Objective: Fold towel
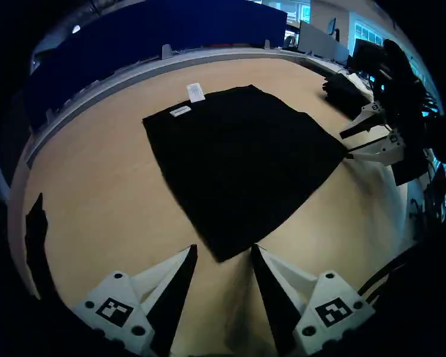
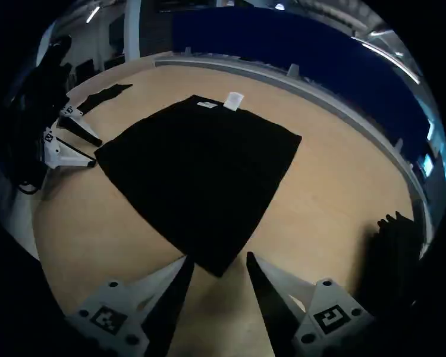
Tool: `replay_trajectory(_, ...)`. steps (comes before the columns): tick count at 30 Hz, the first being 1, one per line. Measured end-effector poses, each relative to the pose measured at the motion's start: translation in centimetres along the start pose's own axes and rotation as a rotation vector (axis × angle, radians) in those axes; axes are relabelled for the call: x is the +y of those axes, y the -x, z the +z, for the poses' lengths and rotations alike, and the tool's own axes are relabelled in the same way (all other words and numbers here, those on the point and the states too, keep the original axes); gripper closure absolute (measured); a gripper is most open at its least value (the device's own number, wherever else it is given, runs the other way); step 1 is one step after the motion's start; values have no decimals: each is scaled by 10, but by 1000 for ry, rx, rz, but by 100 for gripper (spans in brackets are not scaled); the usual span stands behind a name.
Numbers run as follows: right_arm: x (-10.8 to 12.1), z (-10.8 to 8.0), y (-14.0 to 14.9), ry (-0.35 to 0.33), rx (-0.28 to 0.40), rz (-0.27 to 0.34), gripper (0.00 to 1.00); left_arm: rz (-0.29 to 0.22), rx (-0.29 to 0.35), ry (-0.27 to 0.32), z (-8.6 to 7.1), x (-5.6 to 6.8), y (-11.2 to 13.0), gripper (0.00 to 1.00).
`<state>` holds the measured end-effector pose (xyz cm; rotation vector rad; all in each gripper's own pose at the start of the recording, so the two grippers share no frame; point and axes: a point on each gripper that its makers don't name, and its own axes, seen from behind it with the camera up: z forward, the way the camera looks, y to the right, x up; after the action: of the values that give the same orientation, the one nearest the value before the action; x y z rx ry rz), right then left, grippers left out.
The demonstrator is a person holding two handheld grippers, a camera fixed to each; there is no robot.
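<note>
Left gripper (image 1: 223,251) stands with its jaws apart and grips nothing; one near corner of the towel (image 1: 241,160) lies on the table (image 1: 104,196) just between its fingertips. Right gripper (image 2: 219,257) is in the same condition (jaws spread, nothing clamped), with the neighbouring corner of the towel between its tips. The towel is black and lies spread flat near the middle of the wooden table, with two small white tags (image 1: 195,92) at its far corner. A separate dark cloth (image 1: 345,92) rests near the far edge of the table, well apart from the towel. The step in hand appears to be seizing both corners before the first fold. Failure modes: if the jaws close with too little cloth between them, the corner is likely to slip out on lifting. If the fingertips press into the table while advancing, they may push the corner ahead and wrinkle it instead of catching it. If one gripper lifts sooner or higher than the other, the fold line is likely to run skewed and the edges will not meet.
</note>
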<state>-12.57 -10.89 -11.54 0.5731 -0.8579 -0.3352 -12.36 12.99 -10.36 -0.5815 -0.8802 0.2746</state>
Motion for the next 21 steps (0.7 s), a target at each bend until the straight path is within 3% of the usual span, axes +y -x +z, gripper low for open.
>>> replay_trajectory(7,-2,1,5,-22,-12,9,40,5,-5,-9,1,-1,-1,46)
replay_trajectory(12,-3,2,5,-31,-16,14,48,5,-5,-10,2,0,-1,49)
replay_trajectory(21,-8,4,5,-54,-19,25,66,-5,-9,-16,3,0,0,65)
